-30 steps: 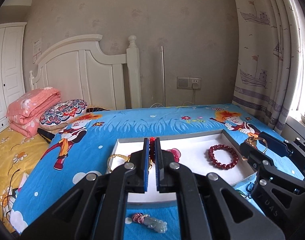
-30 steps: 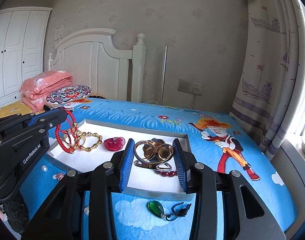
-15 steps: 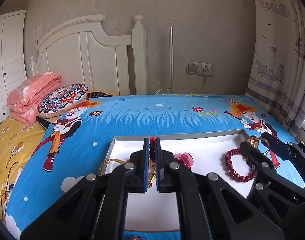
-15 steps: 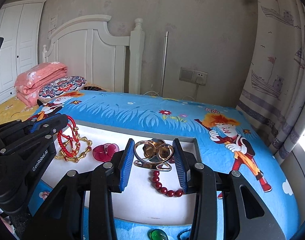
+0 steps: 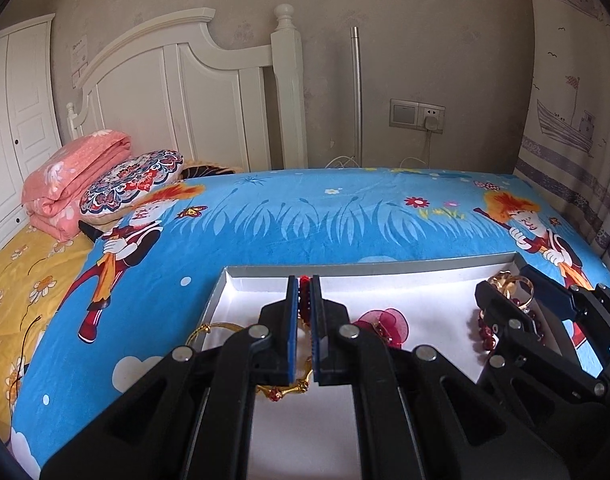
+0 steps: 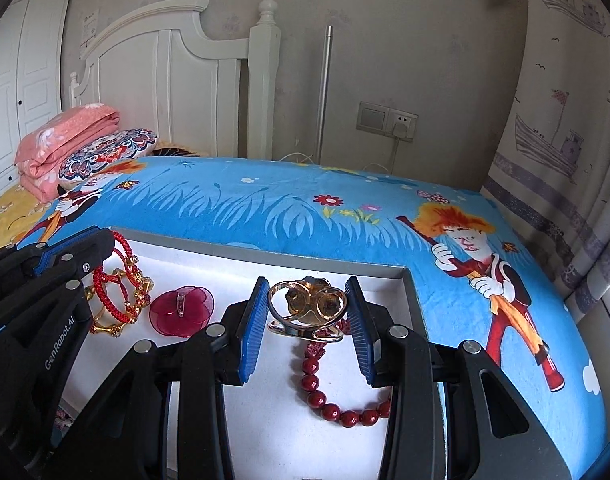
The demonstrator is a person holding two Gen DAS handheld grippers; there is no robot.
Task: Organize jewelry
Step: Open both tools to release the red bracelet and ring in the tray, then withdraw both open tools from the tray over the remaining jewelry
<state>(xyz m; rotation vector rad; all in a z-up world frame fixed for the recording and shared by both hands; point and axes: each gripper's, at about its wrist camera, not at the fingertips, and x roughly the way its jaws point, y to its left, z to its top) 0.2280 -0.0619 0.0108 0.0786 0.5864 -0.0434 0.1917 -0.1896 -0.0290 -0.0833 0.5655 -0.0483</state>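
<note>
Both tools have advanced over the white tray (image 6: pixel 405 276) on the bed. Left tool (image 5: pixel 303 312) pinches a red braided cord bracelet (image 6: pixel 117 276); right tool (image 6: pixel 307 312) clamps a gold looped ornament (image 6: pixel 305 304) above dark red beads (image 6: pixel 333 408).

Red cord bracelet (image 6: pixel 119 280), gold clasp (image 6: pixel 307 308), white tray (image 6: pixel 265 272)

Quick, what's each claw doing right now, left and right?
Left claw: closed on the red cord bracelet.
Right claw: closed on the gold ornament, over the white tray.
</note>
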